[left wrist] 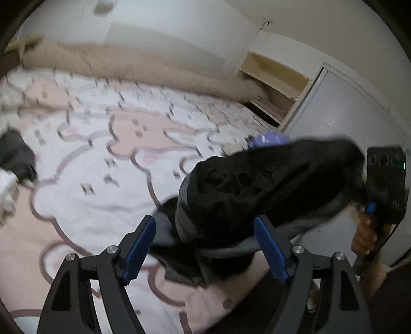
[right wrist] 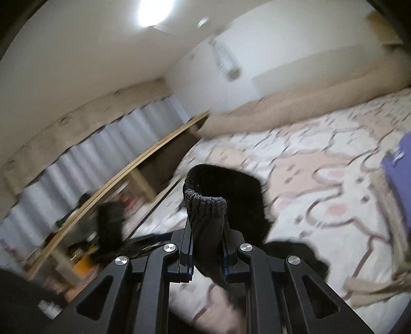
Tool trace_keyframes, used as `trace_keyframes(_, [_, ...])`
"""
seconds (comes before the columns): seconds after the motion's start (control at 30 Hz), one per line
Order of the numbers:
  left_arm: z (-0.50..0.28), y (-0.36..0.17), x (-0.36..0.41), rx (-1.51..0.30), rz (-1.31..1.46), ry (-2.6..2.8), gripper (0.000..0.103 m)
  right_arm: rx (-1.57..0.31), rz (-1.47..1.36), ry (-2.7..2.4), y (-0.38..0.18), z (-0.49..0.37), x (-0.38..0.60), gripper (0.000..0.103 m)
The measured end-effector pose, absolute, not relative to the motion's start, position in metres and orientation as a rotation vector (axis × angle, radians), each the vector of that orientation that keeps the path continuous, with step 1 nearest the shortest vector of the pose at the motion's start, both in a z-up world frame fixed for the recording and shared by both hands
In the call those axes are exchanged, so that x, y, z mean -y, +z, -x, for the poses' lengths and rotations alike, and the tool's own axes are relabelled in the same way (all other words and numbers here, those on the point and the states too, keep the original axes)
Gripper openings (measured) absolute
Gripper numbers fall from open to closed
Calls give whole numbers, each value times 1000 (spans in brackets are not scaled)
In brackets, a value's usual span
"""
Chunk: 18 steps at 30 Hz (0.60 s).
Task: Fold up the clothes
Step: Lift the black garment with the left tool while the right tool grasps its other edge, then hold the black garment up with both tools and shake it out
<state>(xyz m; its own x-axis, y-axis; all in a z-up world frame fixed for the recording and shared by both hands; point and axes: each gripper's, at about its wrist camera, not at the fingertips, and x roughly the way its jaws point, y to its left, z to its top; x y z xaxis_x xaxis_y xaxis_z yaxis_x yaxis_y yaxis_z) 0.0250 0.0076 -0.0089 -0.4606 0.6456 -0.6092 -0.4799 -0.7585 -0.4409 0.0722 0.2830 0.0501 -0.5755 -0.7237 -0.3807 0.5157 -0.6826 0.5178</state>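
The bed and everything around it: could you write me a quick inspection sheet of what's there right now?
Surface: bedspread with a pink and white cloud pattern.
Job's things: black garment held up above the bed, its ribbed cuff clamped.
Clutter: purple item; beige cloth; dark garment at the bed's far side.
Grippers: left gripper open, cloth between its pads but not pinched; right gripper shut on the cuff, a hand on its handle.
Cables: nothing seen.
Surroundings: beige rolled blanket along the wall, wooden shelf unit, curtain, ceiling light.
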Motion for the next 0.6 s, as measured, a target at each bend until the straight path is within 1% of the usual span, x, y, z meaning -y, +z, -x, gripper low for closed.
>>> trace_keyframes(0.07, [-13,-20,-3,266,1083,2174,79,323,-857,-2191,45,-93,-268,17])
trace_keyframes(0.17, [8,-27,-5,162,1081,2163,79,153,-1006,-2165,31,-113,-252,17])
trace_keyframes(0.37, [42,-43,-60,-76,1076,1942,79,169,-1233,-2081,-15,-127,-248,16])
trace_keyframes(0.57, [62,-64,-134,-347,1084,1667,78,261,-1309,-2086,-35,-130,-264,16])
trace_keyframes(0.6, [66,-69,-143,-369,1108,1619,76,275,-1317,-2089,-38,-130,-266,16])
